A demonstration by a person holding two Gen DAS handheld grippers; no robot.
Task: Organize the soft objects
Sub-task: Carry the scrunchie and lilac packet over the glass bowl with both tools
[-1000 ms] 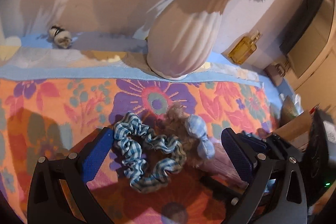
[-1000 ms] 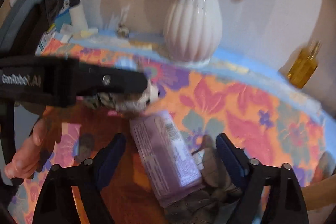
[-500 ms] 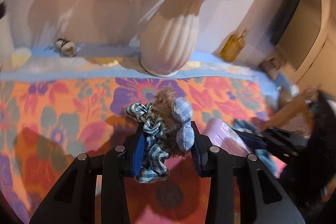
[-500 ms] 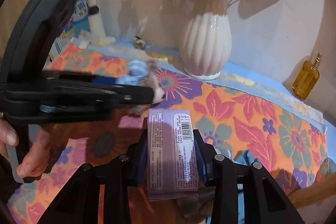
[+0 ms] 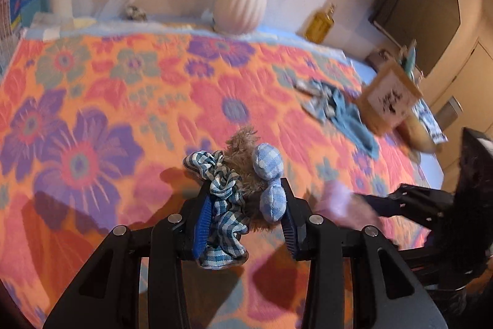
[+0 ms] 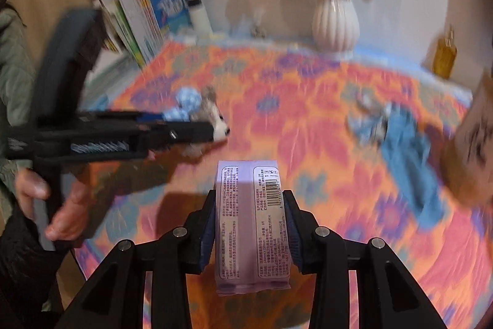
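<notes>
Bright flowered surface below, vase at the back. Left tongs squeezing checked scrunchie and fuzzy toy; right tongs squeezing purple pack, both lifted. Next, probably carry over and drop into paper bag.

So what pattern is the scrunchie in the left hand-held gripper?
Blue-and-white gingham check on the fabric scrunchie; clearest in the left wrist view.
</notes>
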